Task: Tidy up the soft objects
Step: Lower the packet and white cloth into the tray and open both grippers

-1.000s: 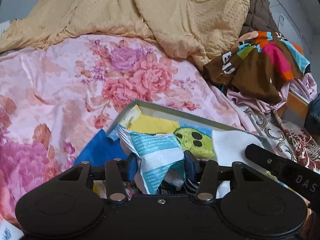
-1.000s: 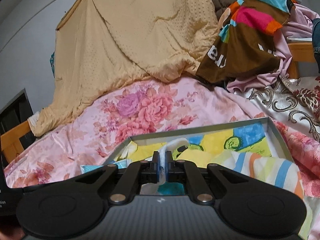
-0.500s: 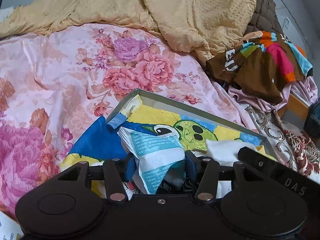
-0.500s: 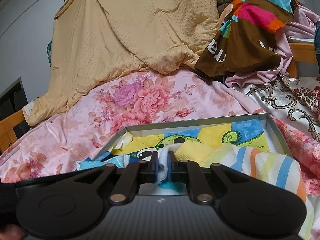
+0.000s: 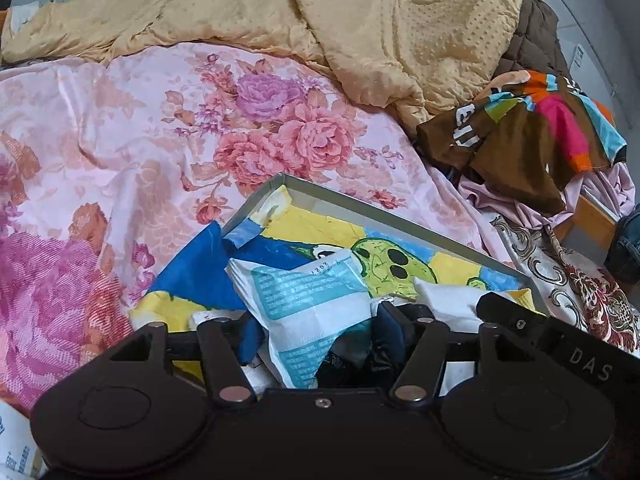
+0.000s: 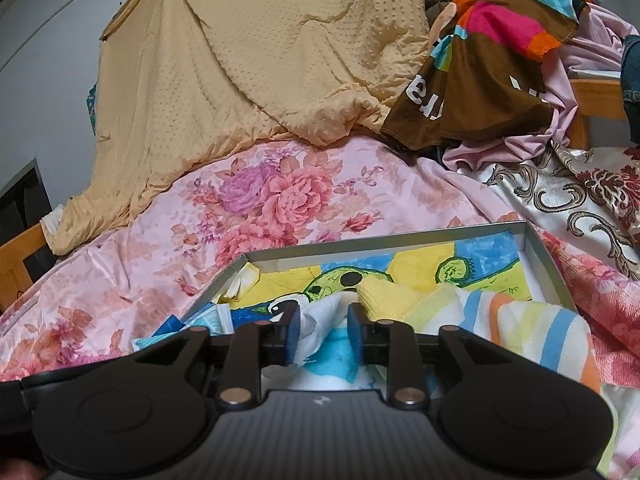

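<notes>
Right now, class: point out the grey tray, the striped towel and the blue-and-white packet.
grey tray [image 6: 384,237], right wrist view, on its far rim.
striped towel [image 6: 532,328], right wrist view, on its middle stripes.
blue-and-white packet [image 5: 308,296], left wrist view, on its printed blue panel.

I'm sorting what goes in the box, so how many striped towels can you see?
1. The striped towel lies over the gray box's near right corner, right of the right hand-held gripper. More may lie hidden under the other cloths.
</notes>
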A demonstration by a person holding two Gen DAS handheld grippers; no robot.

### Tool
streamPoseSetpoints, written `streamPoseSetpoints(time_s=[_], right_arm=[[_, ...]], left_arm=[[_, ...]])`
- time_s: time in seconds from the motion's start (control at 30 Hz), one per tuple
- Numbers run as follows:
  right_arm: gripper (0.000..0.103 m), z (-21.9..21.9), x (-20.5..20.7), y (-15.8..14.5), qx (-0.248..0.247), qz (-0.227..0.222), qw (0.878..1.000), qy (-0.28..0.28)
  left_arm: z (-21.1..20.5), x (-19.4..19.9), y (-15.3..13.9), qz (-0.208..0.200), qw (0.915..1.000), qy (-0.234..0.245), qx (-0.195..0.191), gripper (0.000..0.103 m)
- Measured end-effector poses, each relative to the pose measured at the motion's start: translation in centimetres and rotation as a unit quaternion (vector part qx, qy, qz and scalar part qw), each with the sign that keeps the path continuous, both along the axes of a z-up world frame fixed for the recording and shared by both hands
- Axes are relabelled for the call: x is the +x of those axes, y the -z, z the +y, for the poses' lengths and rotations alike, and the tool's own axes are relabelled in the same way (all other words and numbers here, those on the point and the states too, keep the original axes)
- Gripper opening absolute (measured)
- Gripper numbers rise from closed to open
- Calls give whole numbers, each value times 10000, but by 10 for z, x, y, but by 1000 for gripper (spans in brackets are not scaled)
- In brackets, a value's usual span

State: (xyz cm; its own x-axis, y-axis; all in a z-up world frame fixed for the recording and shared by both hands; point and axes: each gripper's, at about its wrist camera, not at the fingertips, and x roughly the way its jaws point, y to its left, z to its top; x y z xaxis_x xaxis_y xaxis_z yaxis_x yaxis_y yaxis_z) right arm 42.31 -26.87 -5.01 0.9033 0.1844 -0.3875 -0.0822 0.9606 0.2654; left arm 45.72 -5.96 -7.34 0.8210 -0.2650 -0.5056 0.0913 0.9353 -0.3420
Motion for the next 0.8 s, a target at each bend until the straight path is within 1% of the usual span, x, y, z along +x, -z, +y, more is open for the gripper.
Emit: streamPoseSetpoints(time_s=[0.27,0.4,0.47,0.53,0.67,0.7,0.73,0.8], right_arm=[[52,-3,-4,-1,64,-90,9999,38],[58,-7,-7,-4,131,-191,9997,93],[64,-9,-8,-5,156,-212,9996,83],[70,-10,-10,-6,209,-233,9995,68],[74,-10,-13,-8,200,-231,9995,80],[74,-11,-14,-9,198,-238,9995,87],[75,-12,-15,-11,199,-250,9994,99],[77,-14,-18,-15,191,-284,9993,137]], left_arm=[[4,-4,-5,-4,10000,-21,-56,71],[6,-6,-7,-26,10000,-27,-47,77],[7,-7,-8,-33,10000,-41,-67,80],[8,-7,-8,-39,10000,-41,-77,85],[9,-5,-11,-54,10000,-5,-72,92],[8,-5,-12,-46,10000,3,-50,97],[7,-4,-13,-24,10000,10,-11,99],[5,-4,-15,-8,9999,33,123,99]])
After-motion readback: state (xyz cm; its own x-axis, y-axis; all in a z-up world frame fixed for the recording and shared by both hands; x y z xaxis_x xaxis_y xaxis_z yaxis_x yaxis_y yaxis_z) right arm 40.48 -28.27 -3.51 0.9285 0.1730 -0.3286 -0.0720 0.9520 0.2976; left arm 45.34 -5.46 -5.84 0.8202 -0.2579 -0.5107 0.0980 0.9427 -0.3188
